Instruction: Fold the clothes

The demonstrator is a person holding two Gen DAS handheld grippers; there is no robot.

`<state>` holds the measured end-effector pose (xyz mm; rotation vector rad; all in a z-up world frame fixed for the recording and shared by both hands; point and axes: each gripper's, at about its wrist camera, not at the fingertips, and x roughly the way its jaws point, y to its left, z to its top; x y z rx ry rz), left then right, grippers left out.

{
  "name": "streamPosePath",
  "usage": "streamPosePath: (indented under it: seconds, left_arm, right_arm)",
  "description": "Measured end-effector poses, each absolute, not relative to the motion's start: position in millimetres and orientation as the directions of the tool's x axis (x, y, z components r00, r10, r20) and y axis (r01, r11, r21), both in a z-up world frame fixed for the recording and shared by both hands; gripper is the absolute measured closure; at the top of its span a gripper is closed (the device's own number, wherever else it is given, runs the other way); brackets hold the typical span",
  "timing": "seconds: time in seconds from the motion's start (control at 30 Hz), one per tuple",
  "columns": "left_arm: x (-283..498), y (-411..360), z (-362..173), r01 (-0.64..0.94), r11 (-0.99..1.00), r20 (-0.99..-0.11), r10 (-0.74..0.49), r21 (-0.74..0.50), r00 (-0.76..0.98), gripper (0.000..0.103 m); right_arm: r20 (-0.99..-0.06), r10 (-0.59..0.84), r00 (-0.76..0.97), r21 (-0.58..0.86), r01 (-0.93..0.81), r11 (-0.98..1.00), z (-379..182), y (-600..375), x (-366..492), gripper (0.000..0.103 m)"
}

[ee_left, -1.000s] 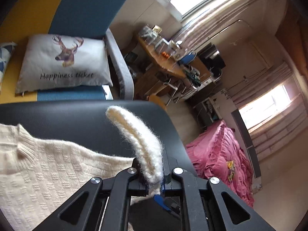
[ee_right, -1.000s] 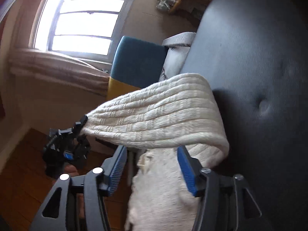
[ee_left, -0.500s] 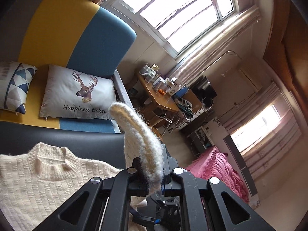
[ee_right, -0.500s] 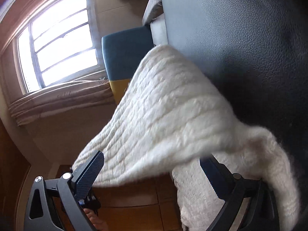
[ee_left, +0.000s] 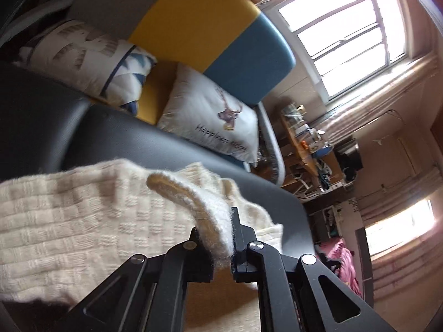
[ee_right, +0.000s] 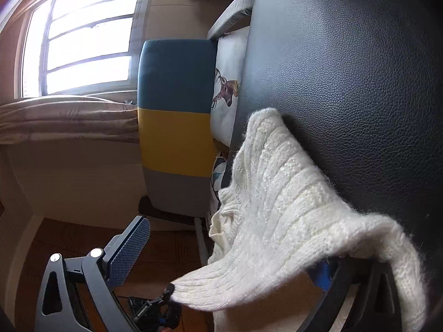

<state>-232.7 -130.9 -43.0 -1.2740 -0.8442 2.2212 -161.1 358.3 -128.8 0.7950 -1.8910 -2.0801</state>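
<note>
Left gripper point(ee_left: 231, 238) stayed clamped on the sweater point(ee_left: 83, 221) edge and swung it back over the black cushion point(ee_right: 346, 69) near its front edge — fold underway. Right gripper point(ee_right: 227, 271) had spread wide, holding nothing — sweater only draped over one finger.

**Cream knit on black leather**

The sweater point(ee_left: 83, 221) is cream, knitted in a raised checker pattern. It lies on a black, grained leather bench point(ee_right: 346, 69). Behind the bench, the sofa backrest point(ee_left: 221, 33) runs in grey, yellow and blue blocks. Against it lean a white deer-print pillow point(ee_left: 213, 119) and a white pillow with blue triangles point(ee_left: 110, 63).
</note>
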Motion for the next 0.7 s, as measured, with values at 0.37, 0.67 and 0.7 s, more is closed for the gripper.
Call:
streamPosePath:
  seconds: [0.37,0.67,0.7]
  left_arm:
    - [-219,-148,-121,0.006,-0.772,-0.716,0.587,-0.636,-0.378,0.095]
    - [-223,-132,-63,-0.137,-0.810,-0.657,0.550,-0.571,-0.515,0.095]
    - [-227,-131,-79,-0.099,-0.828,-0.701,0.525,-0.552,-0.483,0.095]
  right_arm:
    - [-0.391,-0.515,-0.763,0.902,-0.208,-0.378,-121,332,-149,0.001]
    - [-0.403,-0.524,-0.750,0.890,-0.189,-0.414,-124,327,-152,0.001]
    - [-0.397,-0.521,-0.755,0.888,-0.173,-0.426,-124,327,-148,0.005]
